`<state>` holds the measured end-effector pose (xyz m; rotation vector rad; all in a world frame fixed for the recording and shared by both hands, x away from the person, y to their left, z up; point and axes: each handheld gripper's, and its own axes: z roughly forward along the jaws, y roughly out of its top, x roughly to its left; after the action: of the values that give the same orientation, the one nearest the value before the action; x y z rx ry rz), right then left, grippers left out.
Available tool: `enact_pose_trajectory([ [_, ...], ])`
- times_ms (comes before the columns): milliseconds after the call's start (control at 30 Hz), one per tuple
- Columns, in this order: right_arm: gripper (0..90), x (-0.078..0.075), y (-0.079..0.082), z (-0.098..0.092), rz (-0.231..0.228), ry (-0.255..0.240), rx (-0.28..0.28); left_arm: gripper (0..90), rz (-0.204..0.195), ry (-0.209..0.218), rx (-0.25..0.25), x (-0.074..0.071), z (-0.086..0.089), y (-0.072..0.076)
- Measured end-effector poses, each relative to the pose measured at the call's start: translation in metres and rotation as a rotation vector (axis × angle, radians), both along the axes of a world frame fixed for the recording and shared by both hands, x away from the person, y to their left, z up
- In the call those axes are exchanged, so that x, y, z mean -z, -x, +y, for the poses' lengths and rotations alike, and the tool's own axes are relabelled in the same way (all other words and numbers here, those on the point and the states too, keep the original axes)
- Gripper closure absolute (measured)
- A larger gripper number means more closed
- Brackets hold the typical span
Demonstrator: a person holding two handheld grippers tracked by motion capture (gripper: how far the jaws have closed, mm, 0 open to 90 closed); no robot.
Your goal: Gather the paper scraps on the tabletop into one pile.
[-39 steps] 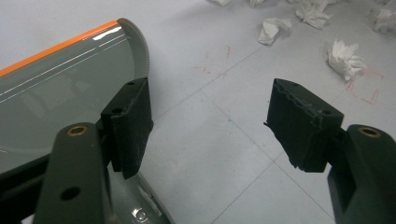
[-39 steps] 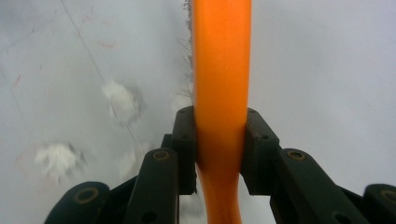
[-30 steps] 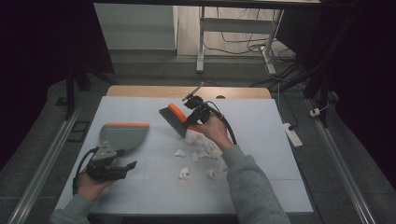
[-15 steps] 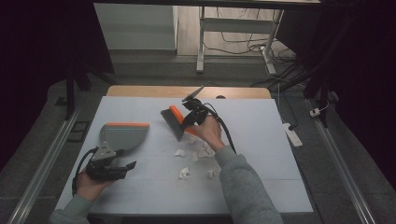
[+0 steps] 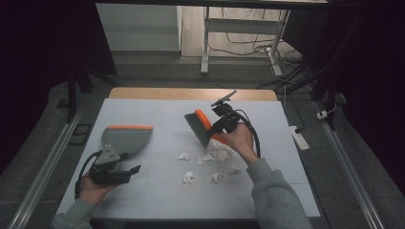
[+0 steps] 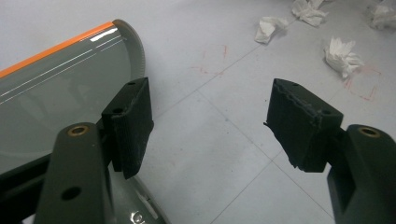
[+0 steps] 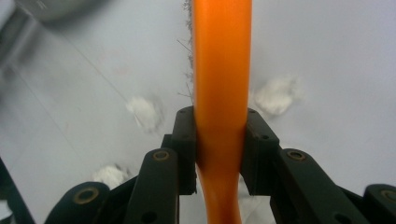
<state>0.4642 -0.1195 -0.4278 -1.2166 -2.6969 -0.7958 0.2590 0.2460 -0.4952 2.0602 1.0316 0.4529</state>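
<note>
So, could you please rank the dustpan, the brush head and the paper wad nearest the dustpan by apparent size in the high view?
1. dustpan
2. brush head
3. paper wad, clearly smallest

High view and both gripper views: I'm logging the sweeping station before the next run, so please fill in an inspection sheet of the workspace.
Surface: pale grey table top, wooden strip along its far edge.
Job's things: brush with an orange handle, held off the table; grey dustpan with an orange rim, flat at the left.
Clutter: crumpled paper scraps strewn at mid-table.
Grippers: right gripper shut on the handle, fingers pressing both sides; left gripper open beside the dustpan, nothing between its fingers.
Cables: black cable looping from the right gripper; more cables on the floor beyond.
Surroundings: metal table legs, white power strip on the floor at the right.
</note>
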Motion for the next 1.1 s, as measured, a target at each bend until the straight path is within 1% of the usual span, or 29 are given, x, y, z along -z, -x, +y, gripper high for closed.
enact_pose_trajectory([
  [67,70.4,-0.007,-0.003,-0.003,-0.046,-0.013,0.008,31.9,0.001,0.0,-0.002,0.0,0.0,0.0],
  [100,70.3,-0.009,-0.005,-0.006,-0.057,-0.032,0.009,31.9,0.001,-0.001,-0.001,0.0,0.0,0.0],
  [133,70.3,-0.009,-0.007,-0.009,-0.059,-0.047,0.013,31.8,0.002,-0.001,-0.001,0.0,0.001,0.0],
  [167,70.3,-0.01,-0.009,-0.011,-0.059,-0.05,0.021,31.9,0.002,-0.001,-0.001,0.001,0.001,0.0],
  [267,70.3,-0.007,-0.011,-0.017,-0.063,-0.044,0.019,31.9,0.004,-0.001,-0.002,0.001,0.001,-0.001],
  [333,70.4,-0.004,-0.008,-0.019,-0.056,-0.048,0.007,31.9,0.005,-0.004,-0.003,0.001,0.001,-0.001],
  [400,70.4,-0.003,0.001,-0.016,-0.062,-0.045,-0.024,31.9,0.006,-0.005,-0.004,0.002,0.001,-0.001],
  [433,70.4,-0.003,0.006,-0.013,-0.059,-0.044,-0.045,31.9,0.006,-0.005,-0.005,0.002,0.001,-0.001],
  [500,70.4,-0.001,0.017,-0.005,-0.032,-0.04,-0.087,31.8,0.006,-0.006,-0.005,0.002,0.0,-0.001],
  [633,70.4,0.002,0.038,0.015,0.0,-0.028,-0.177,31.8,0.009,-0.014,-0.004,0.002,-0.002,-0.002],
  [667,70.4,0.003,0.043,0.021,0.001,-0.027,-0.202,31.8,0.011,-0.016,-0.002,0.002,-0.002,-0.002],
  [800,70.4,0.013,0.058,0.047,0.018,-0.013,-0.269,31.8,0.006,-0.021,-0.001,0.003,-0.003,-0.001],
  [867,70.4,0.019,0.059,0.06,0.018,-0.003,-0.278,31.9,0.006,-0.024,-0.001,0.003,-0.003,-0.002],
  [1000,70.4,0.034,0.055,0.08,0.056,0.018,-0.295,31.9,0.004,-0.025,-0.001,0.002,-0.003,-0.001],
  [1033,70.4,0.037,0.054,0.083,0.048,0.037,-0.304,31.9,0.003,-0.024,-0.002,0.002,-0.003,-0.001],
  [1100,70.4,0.04,0.053,0.084,0.027,0.073,-0.29,31.9,0.001,-0.023,-0.001,0.002,-0.003,0.0],
])
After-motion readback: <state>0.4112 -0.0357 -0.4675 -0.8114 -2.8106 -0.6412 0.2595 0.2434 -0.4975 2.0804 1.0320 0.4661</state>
